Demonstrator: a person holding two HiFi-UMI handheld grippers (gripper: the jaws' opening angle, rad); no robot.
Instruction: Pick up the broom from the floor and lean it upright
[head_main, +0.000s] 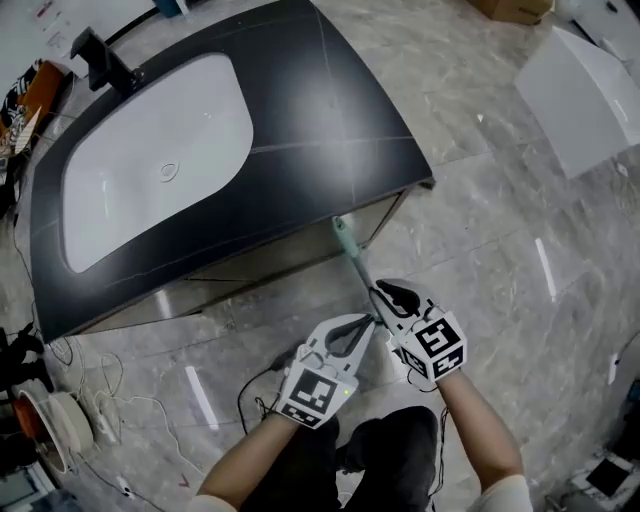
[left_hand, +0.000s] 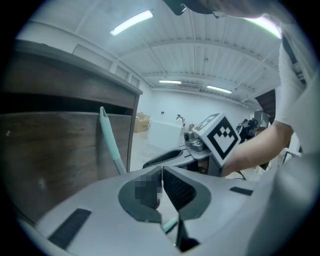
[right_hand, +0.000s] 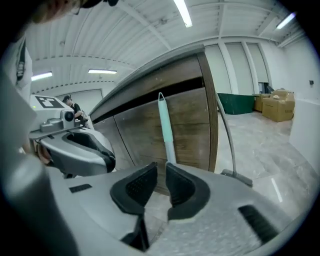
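We judge the broom (head_main: 350, 255) light, stiff, slick. Left gripper (head_main: 366, 323) and right gripper (head_main: 381, 297) both clamp its thin shaft.

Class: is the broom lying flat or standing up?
Standing, nearly upright: the broom handle rises steeply before the cabinet front. Its head is hidden.

Lower length of the broom handle (head_main: 346, 242) is hidden behind the left tongs (head_main: 366, 322) and right tongs (head_main: 383, 296); its brush end is out of sight.
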